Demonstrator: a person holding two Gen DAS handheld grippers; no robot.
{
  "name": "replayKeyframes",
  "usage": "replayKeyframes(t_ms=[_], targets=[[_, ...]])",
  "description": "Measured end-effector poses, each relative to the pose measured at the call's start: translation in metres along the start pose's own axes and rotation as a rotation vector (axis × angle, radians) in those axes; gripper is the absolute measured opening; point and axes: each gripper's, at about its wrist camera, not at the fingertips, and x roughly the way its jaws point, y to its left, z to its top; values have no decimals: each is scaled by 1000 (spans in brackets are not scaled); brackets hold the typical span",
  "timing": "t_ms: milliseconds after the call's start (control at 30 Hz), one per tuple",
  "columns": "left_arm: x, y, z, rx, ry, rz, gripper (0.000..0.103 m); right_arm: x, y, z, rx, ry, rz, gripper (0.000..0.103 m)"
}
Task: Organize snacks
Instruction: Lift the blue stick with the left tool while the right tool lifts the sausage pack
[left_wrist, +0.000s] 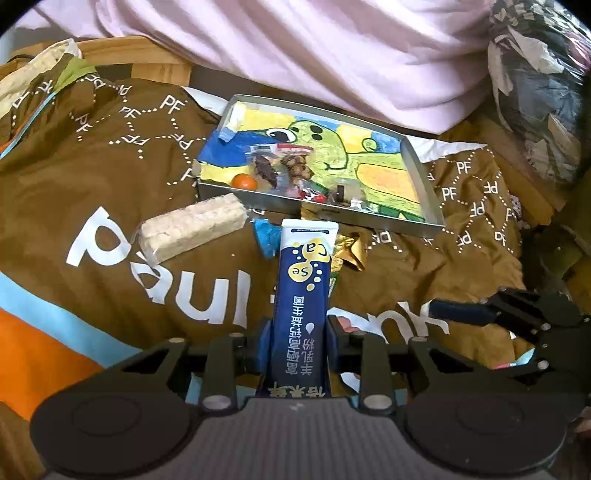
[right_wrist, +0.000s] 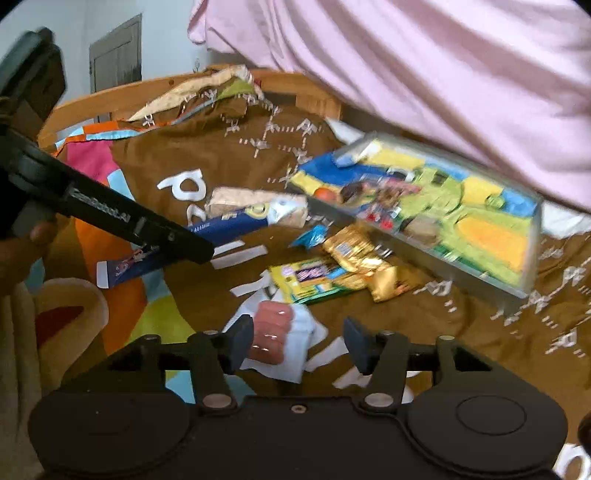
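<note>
**Snack lot on brown bedspread: one sachet in grip, tray part-filled**

Left gripper (left_wrist: 300, 347): jaws clamped on a long navy sachet (left_wrist: 304, 295), held lengthwise between the blue pads, printed end pointing toward the tray. Also seen from the right wrist view as a dark arm crossing from upper left, sachet (right_wrist: 225, 223) sticking out both sides of the fingers.

Right gripper (right_wrist: 299, 345): jaws apart, nothing between them; hovering just above a pink sausage pack (right_wrist: 271, 334) lying on a white wrapper. Blurred in its own view.

Tray (left_wrist: 424, 173): shallow, grey-walled, floor covered by a green cartoon-creature drawing on yellow and blue. Resting on the bedspread (left_wrist: 110, 155), brown with white "PF" lettering, at the foot of a pink sheet (left_wrist: 332, 48). Contents, grouped along the near wall: a small orange ball (left_wrist: 244, 181), two dark clear-wrapped snacks (left_wrist: 284, 166), further small wrapped items too small to identify.

Loose on the bedspread, outside the tray:
- Pale wafer block (left_wrist: 194, 226) in clear wrap, just beside the tray's near left corner.
- Light-blue wrapper (left_wrist: 266, 236), partly behind the sachet tip.
- Gold foil packet (right_wrist: 364, 266), near the tray's front wall.
- Yellow-green packet (right_wrist: 314, 280), touching the gold one, between it and the sausage pack.

Wooden bed frame (right_wrist: 122, 94) beyond the bedspread.
</note>
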Motion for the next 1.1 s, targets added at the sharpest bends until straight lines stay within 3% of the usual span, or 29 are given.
replayKeyframes(t_ms=[200,233,300,500,767,1100], targets=[[-2,7,3,-33,-22,25,33,40,2,-1,80,79,46,68],[-2,8,3,-37,-25,26,33,44,2,-1,91,85,48,67],[-2,9,4,-39,-31,25,33,50,1,-1,126,92,64,46],[-2,10,5,-40,-36,23,33,41,7,1,86,55,41,41],[-5,10,8,-47,-73,27,33,16,8,8,25,-35,-22,39],[-4,-12,42,4,-174,74,33,-17,-23,34,40,-274,-137,39]])
